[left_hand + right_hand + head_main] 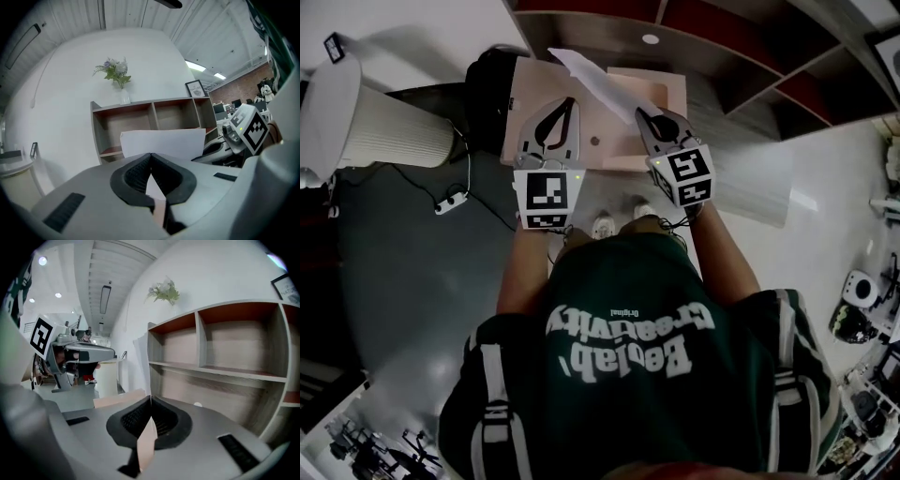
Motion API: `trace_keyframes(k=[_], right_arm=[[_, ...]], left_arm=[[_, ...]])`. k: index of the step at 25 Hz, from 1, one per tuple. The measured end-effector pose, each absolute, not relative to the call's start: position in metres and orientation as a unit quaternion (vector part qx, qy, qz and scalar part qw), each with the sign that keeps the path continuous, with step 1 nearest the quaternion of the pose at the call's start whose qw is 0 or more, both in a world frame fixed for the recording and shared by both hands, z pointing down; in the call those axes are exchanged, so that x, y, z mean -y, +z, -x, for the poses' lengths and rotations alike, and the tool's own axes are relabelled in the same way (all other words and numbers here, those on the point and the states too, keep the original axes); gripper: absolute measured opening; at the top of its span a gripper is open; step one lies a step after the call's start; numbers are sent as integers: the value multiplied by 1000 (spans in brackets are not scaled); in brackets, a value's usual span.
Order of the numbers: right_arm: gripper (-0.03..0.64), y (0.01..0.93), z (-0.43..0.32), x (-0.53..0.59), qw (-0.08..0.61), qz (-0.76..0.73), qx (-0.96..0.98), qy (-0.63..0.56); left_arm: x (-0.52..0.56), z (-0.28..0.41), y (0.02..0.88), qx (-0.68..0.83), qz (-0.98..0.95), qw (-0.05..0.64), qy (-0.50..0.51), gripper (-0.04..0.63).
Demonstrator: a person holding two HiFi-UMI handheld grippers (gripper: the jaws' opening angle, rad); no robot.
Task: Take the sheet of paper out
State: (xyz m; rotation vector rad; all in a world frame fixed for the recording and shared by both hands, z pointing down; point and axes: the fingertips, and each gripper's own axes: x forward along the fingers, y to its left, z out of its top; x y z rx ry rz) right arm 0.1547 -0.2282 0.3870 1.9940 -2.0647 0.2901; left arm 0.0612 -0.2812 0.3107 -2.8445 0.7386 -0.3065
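A beige envelope (605, 150) is held level in front of me. My left gripper (571, 99) is shut on its left part; in the left gripper view a pinkish strip of it (159, 213) runs between the closed jaws (151, 154). A white sheet of paper (595, 80) rises slanting from the envelope. My right gripper (640, 112) is shut on the sheet's near end. The right gripper view shows the sheet (140, 362) edge-on above the closed jaws (150, 398), with the envelope (117, 399) flat to the left. From the left gripper the sheet (164, 140) shows broadside.
An open shelf unit (722, 37) stands just ahead, with a vase of flowers (117, 75) and a small picture frame (195, 88) on top. A white ribbed cylinder (384, 122) stands at the left. A black bag (487, 94) and a power strip (450, 200) lie on the floor.
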Motion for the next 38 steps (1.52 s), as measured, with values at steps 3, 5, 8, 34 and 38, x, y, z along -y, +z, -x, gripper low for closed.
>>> trace_keyframes(k=[3, 5, 8, 34, 38], right_arm=[[32, 374, -159, 220, 109, -716, 682, 96], [32, 365, -160, 211, 98, -734, 666, 94], [32, 354, -158, 193, 84, -756, 644, 85], [32, 332, -199, -16, 58, -840, 534, 83], [32, 343, -193, -48, 60, -839, 533, 95]], left_arm=[[280, -59, 310, -224, 964, 99, -102, 18], [277, -57, 309, -214, 967, 101, -98, 18], [267, -55, 310, -196, 972, 98, -90, 18], [97, -90, 300, -142, 983, 89, -71, 18], [68, -82, 300, -151, 982, 91, -66, 18]])
